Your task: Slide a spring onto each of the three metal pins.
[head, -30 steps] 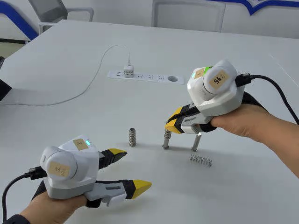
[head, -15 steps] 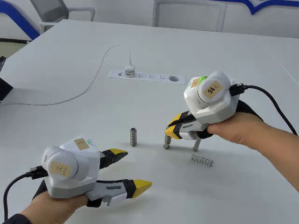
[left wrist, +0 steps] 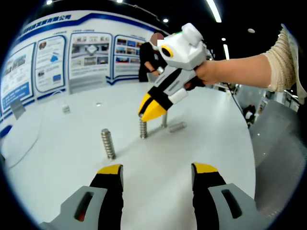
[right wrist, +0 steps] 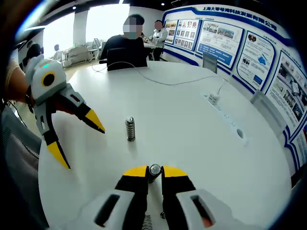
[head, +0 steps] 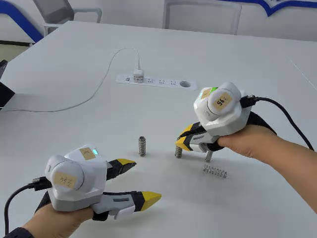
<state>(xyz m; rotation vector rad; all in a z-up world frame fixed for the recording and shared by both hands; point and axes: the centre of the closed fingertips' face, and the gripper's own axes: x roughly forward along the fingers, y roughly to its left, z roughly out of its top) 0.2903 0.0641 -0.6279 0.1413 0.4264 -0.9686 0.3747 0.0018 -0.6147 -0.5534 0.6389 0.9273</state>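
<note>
R tongs [head: 183, 143] pinch a spring [head: 178, 151] to seat it on mid pin [right wrist: 154, 169]; L tongs [head: 146, 180], spread, wait clear over desk [head: 74, 74].

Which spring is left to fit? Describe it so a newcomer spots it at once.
On the white table, look near the right gripper, shut on the middle pin. Just beside the bare pin lies the spring. It alone lies flat; the other two stand upright on pins.
</note>
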